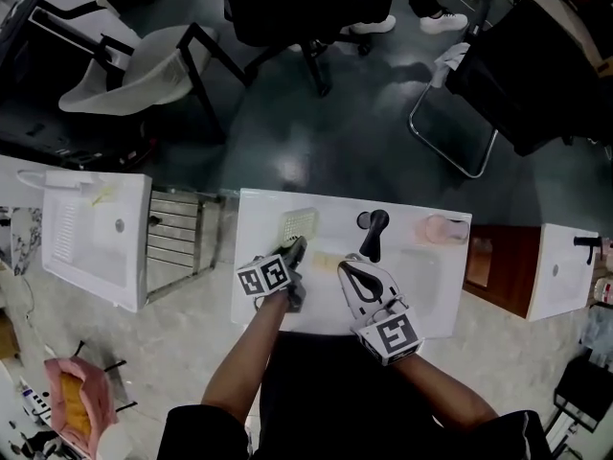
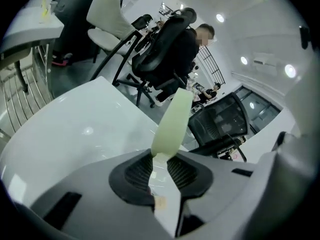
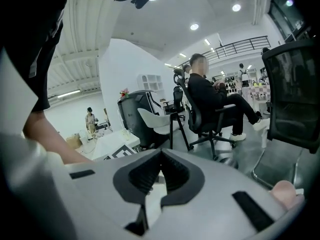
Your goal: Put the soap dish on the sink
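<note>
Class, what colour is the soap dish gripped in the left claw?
Pale green. The soap dish shows best in the left gripper view, pinched edge-on in the left claw.

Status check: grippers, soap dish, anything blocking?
Left gripper shut on soap dish edge. Right gripper shut, empty. Dish over sink ledge, not yet released. Faucet alongside, clear.
</note>
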{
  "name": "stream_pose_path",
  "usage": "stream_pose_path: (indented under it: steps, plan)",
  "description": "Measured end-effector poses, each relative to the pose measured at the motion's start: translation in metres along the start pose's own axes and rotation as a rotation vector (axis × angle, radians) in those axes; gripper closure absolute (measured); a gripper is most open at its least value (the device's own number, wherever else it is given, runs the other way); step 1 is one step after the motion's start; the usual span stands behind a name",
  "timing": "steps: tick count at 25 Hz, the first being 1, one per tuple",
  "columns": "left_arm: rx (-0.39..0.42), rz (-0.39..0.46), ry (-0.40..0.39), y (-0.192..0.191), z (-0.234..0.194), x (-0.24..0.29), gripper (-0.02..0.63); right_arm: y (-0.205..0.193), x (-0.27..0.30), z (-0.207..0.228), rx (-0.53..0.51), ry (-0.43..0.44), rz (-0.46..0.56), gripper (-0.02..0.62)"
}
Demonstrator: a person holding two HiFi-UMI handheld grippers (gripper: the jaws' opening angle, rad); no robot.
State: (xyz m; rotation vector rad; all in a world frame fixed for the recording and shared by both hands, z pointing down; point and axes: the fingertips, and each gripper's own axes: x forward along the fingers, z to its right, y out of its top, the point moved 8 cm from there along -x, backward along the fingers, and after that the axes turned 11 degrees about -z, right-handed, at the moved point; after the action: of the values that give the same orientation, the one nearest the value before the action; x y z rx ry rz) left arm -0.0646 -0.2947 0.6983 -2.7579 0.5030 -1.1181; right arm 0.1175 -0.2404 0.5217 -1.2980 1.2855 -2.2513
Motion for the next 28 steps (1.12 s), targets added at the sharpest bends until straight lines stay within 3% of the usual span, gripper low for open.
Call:
stream_pose_path:
  steps: [5, 10, 18, 23, 28]
  plan:
    - [-0.073, -0.055, -0.059, 0.006, -0.018, 0.015, 0.522, -0.005, 0.009, -0.007, 0.093, 0.028, -0.015, 0.597]
    - [-0.163, -0.106, -0.118, 0.008, -0.029, 0.025, 0.522, 0.005, 0.025, -0.011, 0.045, 0.035, -0.031, 0.597]
    - [-0.283, -0.112, -0.182, 0.016, -0.043, 0.035, 0.52, 0.014, 0.043, -0.012, 0.03, 0.04, -0.044, 0.597]
    - [-0.312, -0.117, -0.194, 0.02, -0.05, 0.04, 0.52, 0.014, 0.049, -0.014, 0.035, 0.035, -0.062, 0.597]
    - [-0.27, -0.112, -0.173, 0.023, -0.051, 0.04, 0.517, 0.022, 0.053, -0.014, -0.016, 0.001, -0.08, 0.597]
